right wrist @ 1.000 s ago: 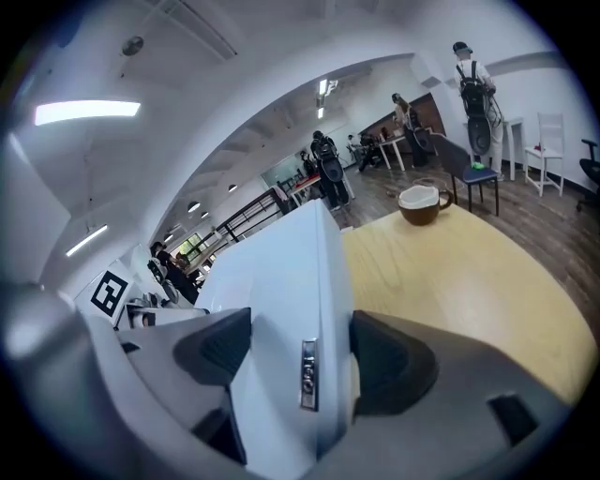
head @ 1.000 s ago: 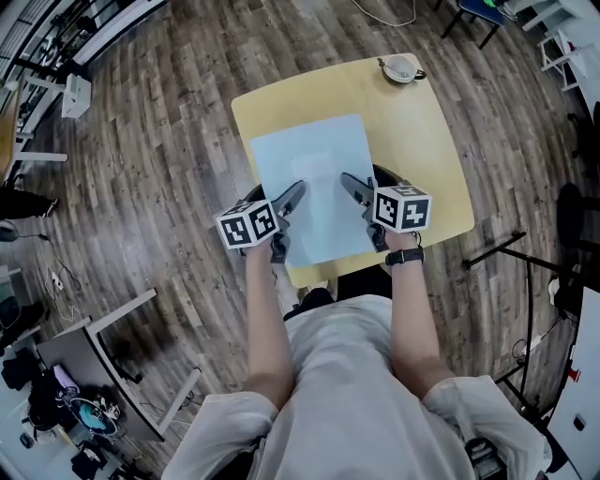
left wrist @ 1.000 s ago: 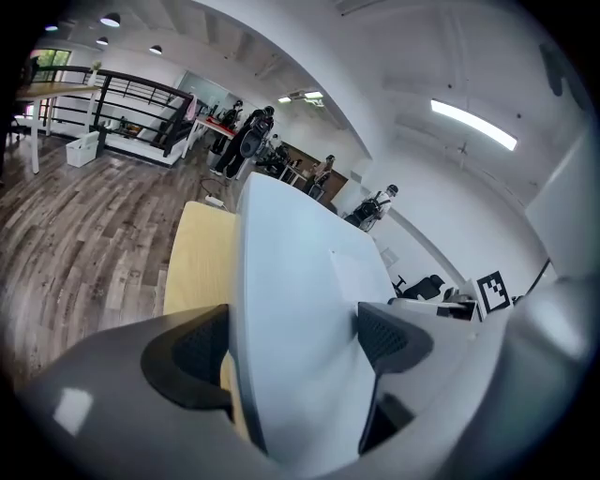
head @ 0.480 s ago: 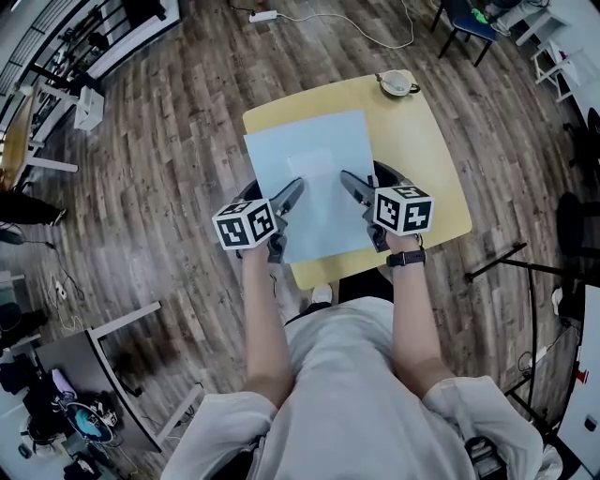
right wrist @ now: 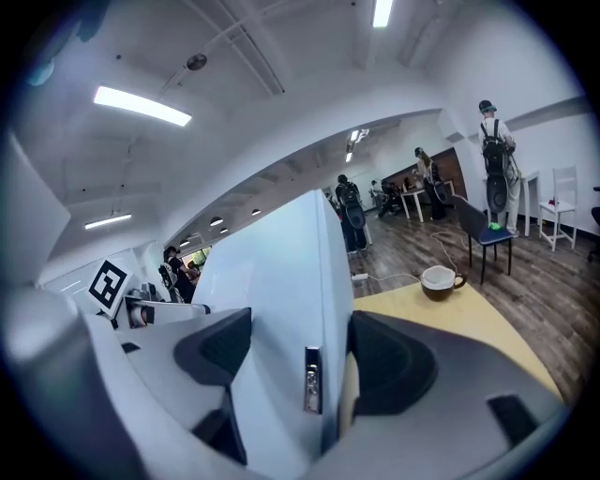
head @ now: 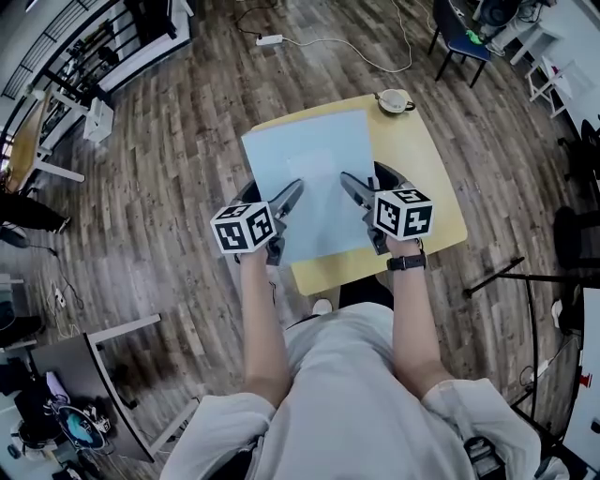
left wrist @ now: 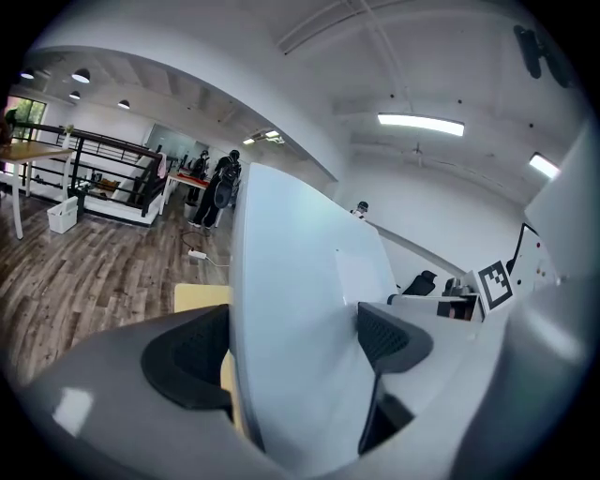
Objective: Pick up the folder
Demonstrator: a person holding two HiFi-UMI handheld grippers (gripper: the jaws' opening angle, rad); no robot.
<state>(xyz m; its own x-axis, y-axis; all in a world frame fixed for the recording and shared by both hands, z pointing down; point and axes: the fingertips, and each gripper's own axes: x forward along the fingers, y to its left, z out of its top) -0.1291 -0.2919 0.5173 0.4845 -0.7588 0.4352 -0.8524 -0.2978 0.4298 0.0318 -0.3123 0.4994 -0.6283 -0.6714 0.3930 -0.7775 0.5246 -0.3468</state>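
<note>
The pale blue folder point(head: 314, 173) is held flat between both tools over the yellow table point(head: 427, 192), its far left corner reaching out past the table's left edge above the wooden floor point(head: 169, 187); whether its underside touches the tabletop cannot be told from above. The left gripper point(head: 286, 206) has the folder's near left edge, jaws closed down onto the sheet; in the left gripper view the dark pads point(left wrist: 187, 361) press one on each face, with the sheet filling the narrow gap between them. The right gripper point(head: 361, 199) has the near right edge in the same way; in the right gripper view its jaws are clamped on either face of the folder, and a small metal clip point(right wrist: 311, 380) shows on the folder's edge just between them. Each tool's marker cube point(head: 244, 228) sits near the person, just this side of the folder's near edge. A cup point(head: 394, 99) stands at the far edge of the table, well apart from the folder and to the right of its far corner; a chair point(head: 461, 28) with a blue seat stands on the floor beyond it, far right; a white power strip point(head: 270, 39) lies on the floor, far centre.
</note>
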